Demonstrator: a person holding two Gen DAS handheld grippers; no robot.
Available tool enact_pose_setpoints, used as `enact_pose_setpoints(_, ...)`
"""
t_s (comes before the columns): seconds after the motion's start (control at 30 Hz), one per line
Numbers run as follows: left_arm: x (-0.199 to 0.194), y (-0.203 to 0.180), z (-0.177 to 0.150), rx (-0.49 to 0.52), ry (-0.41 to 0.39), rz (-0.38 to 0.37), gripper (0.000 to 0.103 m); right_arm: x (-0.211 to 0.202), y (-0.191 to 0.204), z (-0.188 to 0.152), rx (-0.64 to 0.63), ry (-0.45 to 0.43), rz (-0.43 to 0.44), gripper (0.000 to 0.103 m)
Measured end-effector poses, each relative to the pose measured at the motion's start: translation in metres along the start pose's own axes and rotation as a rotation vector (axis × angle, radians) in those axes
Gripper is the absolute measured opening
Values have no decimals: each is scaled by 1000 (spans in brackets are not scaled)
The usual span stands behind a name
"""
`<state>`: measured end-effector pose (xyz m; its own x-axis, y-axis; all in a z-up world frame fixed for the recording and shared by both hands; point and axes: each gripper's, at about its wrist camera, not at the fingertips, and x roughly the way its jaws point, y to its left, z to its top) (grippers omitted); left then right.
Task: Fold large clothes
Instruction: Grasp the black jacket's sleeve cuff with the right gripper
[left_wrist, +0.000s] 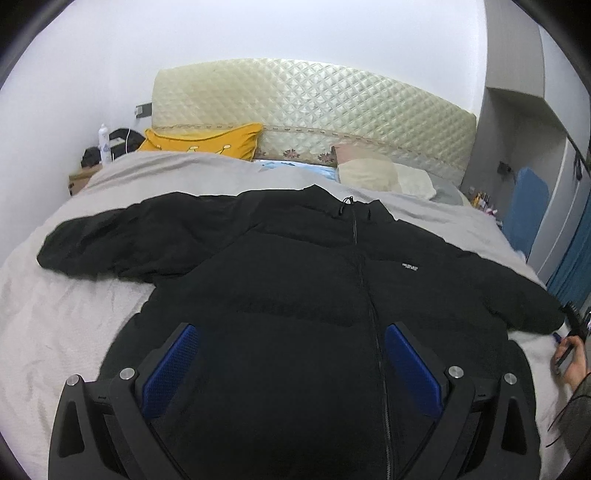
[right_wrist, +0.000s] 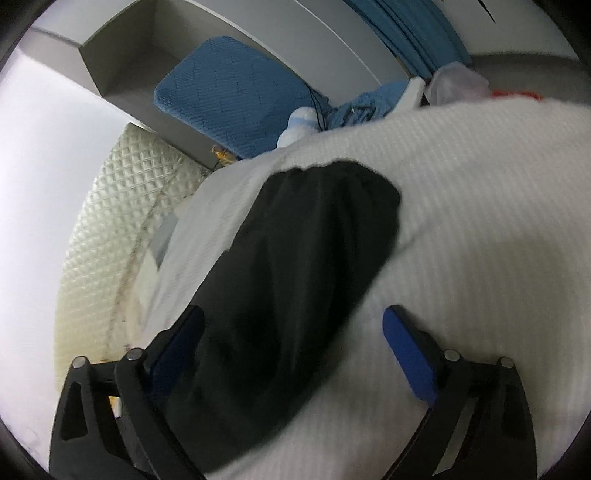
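A black zipped puffer jacket (left_wrist: 295, 266) lies front up on the grey-white bedspread (left_wrist: 66, 314), with both sleeves spread out to the sides. My left gripper (left_wrist: 291, 328) hovers open over the jacket's lower front, its blue pads (left_wrist: 173, 365) wide apart on either side of the zip. My right gripper (right_wrist: 295, 312) is open over the jacket's right sleeve (right_wrist: 295, 240). The cuff end points away from me. The sleeve runs between the fingers: the left pad is at its edge, and the right pad (right_wrist: 410, 354) stands clear over the bedspread (right_wrist: 480, 221). The hand (left_wrist: 570, 365) holding that gripper shows at the left wrist view's right edge.
A quilted cream headboard (left_wrist: 314, 107) backs the bed, with a yellow pillow (left_wrist: 207, 142) and a cream pillow (left_wrist: 373, 171) before it. A nightstand with a bottle (left_wrist: 104, 142) stands at the far left. A blue cushion (right_wrist: 229, 96) and grey wardrobe (right_wrist: 155, 33) are beyond the bed's right side.
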<state>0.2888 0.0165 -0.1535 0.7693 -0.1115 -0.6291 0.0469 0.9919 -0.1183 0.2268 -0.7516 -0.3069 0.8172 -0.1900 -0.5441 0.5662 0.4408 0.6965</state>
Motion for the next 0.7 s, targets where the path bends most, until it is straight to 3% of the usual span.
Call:
enact_pose_setpoints(0.07, 4, 3, 1, -12, -5, 10, 102, 8, -2, 7, 0, -14, 11, 60)
enact_pose_setpoints(0.13, 8, 5, 1, -20, -1, 16, 102, 19, -3, 13, 0, -6, 0, 47)
enact_pose_setpoints(0.17, 10, 5, 1, -18, 3, 18, 102, 24, -2, 15, -11, -3, -14, 34)
enact_pose_setpoints(0.3, 18, 5, 0, -2, 20, 40, 102, 20, 12, 24, -104, -29, -55, 9)
enact_pose_setpoints(0.53, 10, 13, -3, -16, 38, 62, 102, -30, 44, 45, -200, -93, -88, 3)
enact_pose_setpoints(0.7, -7, 29, -3, -32, 25, 55, 102, -87, 93, 54, -296, -144, -74, 3)
